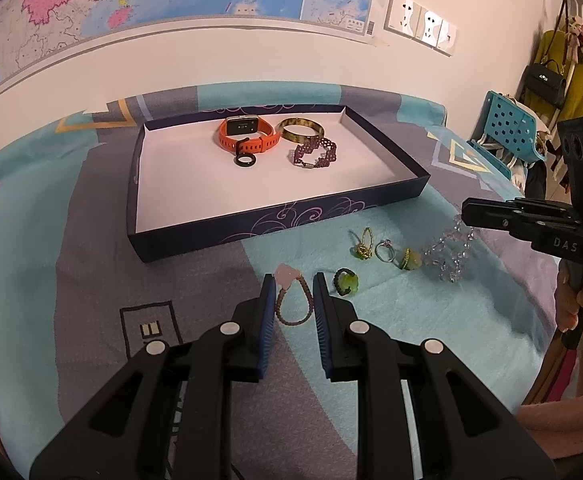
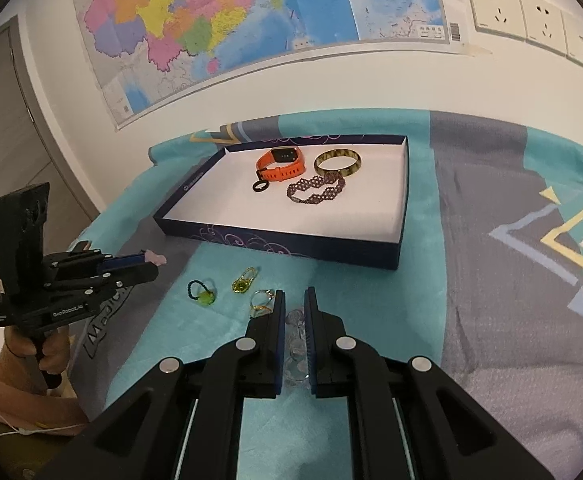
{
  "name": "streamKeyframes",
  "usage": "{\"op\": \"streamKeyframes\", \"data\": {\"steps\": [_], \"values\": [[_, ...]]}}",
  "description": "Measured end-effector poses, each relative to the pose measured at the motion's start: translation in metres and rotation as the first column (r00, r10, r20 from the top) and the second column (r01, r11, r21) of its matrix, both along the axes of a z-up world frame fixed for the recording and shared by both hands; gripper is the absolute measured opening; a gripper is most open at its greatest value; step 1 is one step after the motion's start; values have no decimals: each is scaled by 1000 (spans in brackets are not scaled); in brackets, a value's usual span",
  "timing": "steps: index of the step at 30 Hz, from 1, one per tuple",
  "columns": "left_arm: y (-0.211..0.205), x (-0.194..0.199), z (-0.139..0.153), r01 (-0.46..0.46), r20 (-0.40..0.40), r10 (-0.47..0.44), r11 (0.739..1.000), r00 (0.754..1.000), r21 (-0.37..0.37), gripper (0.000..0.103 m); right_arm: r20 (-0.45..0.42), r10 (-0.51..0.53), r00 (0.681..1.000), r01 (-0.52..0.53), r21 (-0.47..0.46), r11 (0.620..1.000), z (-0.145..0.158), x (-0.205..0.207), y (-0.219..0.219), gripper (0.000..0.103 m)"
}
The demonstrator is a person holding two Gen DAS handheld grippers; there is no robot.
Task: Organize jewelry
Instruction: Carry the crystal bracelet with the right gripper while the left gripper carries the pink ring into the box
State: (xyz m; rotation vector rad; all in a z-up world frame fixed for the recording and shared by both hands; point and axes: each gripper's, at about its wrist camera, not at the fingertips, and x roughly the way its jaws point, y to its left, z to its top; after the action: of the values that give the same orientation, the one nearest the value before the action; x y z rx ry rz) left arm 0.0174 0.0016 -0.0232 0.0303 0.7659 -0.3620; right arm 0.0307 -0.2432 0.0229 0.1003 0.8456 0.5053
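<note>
Jewelry partly sorted into the box (image 2: pixel 195 227)

Four pieces are laid inside; the clear bead bracelet (image 2: pixel 296 340) is clamped by the right gripper (image 2: pixel 293 300), the pink cord bracelet (image 1: pixel 291 300) by the left gripper (image 1: pixel 293 288); four small pieces (image 2: pixel 243 280) are left on the bed.

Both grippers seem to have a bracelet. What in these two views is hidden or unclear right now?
- Clear bead bracelet: right wrist view, mostly hidden between the right gripper pads; blurred in the left view.
- Pink cord bracelet: contact with the left gripper pads unclear.
- Gold ring: partly behind a finger.
</note>
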Motion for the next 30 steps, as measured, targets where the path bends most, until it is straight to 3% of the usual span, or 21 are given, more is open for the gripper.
{"op": "streamKeyframes", "data": {"steps": [12,30], "values": [[-2,8,17,6,51,-6,1000,999,12,19,115,9,993,-12,28,1000,43,9,4,8],[-9,61,32,-3,65,0,999,998,35,19,176,68,982,-74,31,997,70,63,38,8]]}}
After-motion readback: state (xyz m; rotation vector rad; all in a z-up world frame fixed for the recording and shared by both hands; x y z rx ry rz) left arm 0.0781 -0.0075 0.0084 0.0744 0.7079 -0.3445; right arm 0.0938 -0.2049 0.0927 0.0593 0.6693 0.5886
